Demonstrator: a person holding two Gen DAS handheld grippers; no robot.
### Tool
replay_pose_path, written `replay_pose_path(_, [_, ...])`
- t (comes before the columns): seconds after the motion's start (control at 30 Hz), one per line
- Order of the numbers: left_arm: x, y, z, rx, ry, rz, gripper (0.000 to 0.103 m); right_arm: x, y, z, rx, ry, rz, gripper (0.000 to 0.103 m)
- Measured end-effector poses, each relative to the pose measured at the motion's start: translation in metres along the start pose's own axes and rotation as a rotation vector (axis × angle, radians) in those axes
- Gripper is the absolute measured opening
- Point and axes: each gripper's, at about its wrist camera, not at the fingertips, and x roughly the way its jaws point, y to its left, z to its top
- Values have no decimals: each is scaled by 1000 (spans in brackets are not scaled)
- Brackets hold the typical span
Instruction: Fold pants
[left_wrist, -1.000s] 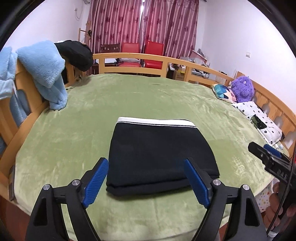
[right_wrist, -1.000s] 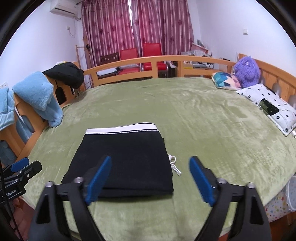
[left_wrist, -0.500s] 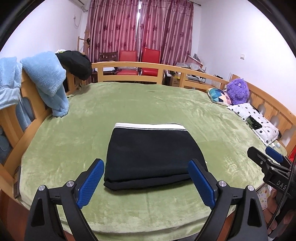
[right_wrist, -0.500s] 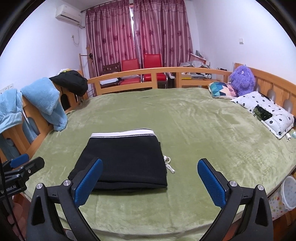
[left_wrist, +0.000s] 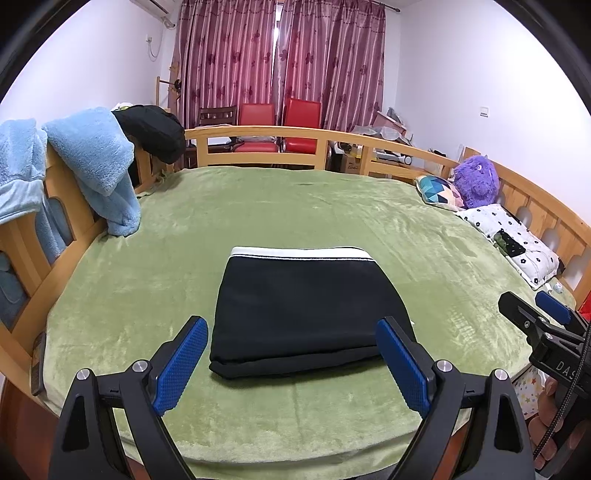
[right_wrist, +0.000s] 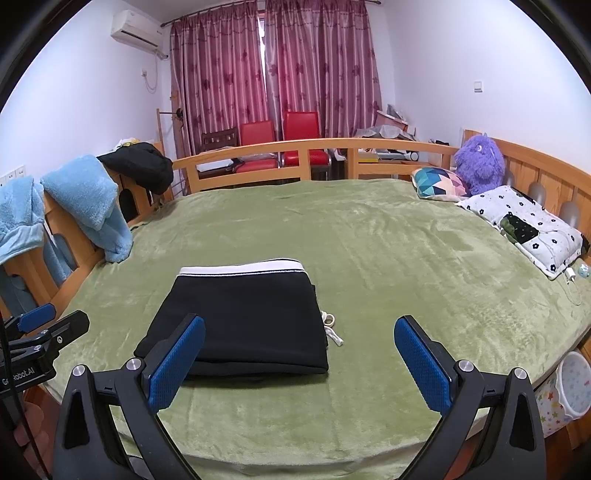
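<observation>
Over bed (left_wrist: 155, 280), grippers (left_wrist: 291, 360) agape.

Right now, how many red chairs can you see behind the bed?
2: the left red chair and the right red chair, side by side before the curtains; more may hide behind the rail.

A home bedroom is showing here: a wooden-railed bed (right_wrist: 258, 153) is wearing a green blanket (right_wrist: 369, 240), pillows (right_wrist: 524, 225) and a purple plush toy (right_wrist: 480, 164) are lying along it, and maroon curtains (right_wrist: 273, 62) are hanging behind.
</observation>
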Motion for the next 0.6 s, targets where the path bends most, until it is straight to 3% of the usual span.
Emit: replay_pose_path(0.6, [0, 7, 0, -3, -4, 6, 93, -5, 2, 1, -16, 0, -11, 101])
